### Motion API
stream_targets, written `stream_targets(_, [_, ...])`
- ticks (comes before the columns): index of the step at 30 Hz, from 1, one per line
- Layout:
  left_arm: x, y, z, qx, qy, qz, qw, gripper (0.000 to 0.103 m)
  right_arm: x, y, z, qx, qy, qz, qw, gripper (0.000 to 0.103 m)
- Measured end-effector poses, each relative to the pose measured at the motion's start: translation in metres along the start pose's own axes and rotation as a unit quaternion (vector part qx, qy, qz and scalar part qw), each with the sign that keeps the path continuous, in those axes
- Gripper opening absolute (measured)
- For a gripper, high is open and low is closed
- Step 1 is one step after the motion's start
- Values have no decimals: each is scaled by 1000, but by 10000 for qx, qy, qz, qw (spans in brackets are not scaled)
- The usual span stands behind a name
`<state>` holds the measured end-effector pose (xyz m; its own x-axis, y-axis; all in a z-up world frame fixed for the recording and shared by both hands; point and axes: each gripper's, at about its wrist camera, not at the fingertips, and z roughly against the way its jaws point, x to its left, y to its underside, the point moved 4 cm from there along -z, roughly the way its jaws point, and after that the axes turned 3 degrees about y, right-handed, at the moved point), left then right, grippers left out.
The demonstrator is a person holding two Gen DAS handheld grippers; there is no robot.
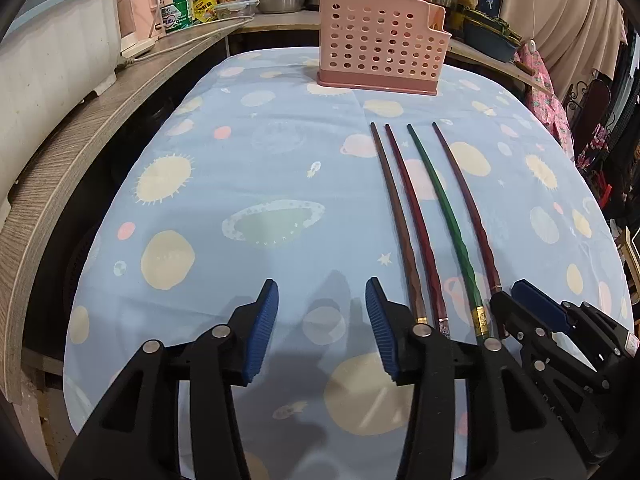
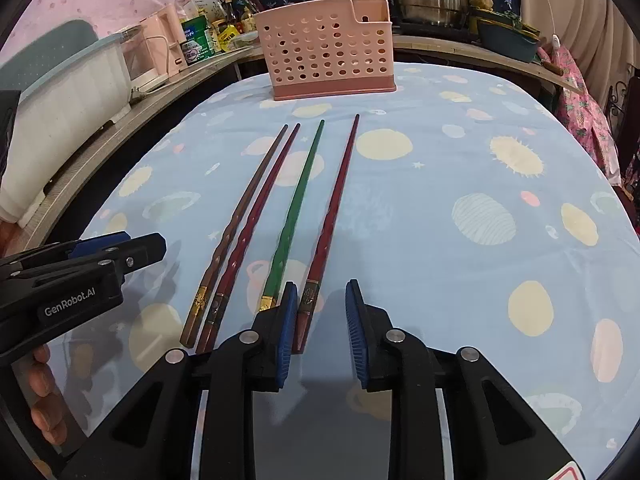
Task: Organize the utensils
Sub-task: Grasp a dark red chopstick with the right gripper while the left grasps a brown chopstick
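Pink perforated holder [image 1: 380,46] contents unseen, four chopsticks [image 2: 298,204] on tablecloth, left gripper [image 1: 322,328] and right gripper [image 2: 322,334] parted, empty.

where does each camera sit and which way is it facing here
Left wrist: on the left gripper, looking along its open jaws over the blue space-print tablecloth toward the pink perforated plastic utensil holder; the right gripper shows at right.
Right wrist: on the right gripper, facing the same way, open around the rightmost dark red chopstick; the left gripper and fingers show at left.
Shared: holder, four chopsticks, tablecloth.
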<state>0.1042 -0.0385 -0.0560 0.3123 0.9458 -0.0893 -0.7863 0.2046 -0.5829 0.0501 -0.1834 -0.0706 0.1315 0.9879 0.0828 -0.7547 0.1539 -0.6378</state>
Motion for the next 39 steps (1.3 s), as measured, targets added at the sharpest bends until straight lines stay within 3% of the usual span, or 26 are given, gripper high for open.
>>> stream_targets(7, [-6,4,0,17,55,-76,10000,50,-8,4,2,0,113,-30,9999,8])
stream_targets(22, [-31,16,-3,167,221,-328,9991,50,-28,13,11,-56,72,-282,9996,7])
stream_targets(39, [-37,22,-12,210,48,-413,9989,48,-32,16,14,-88,2,-369,9993,7])
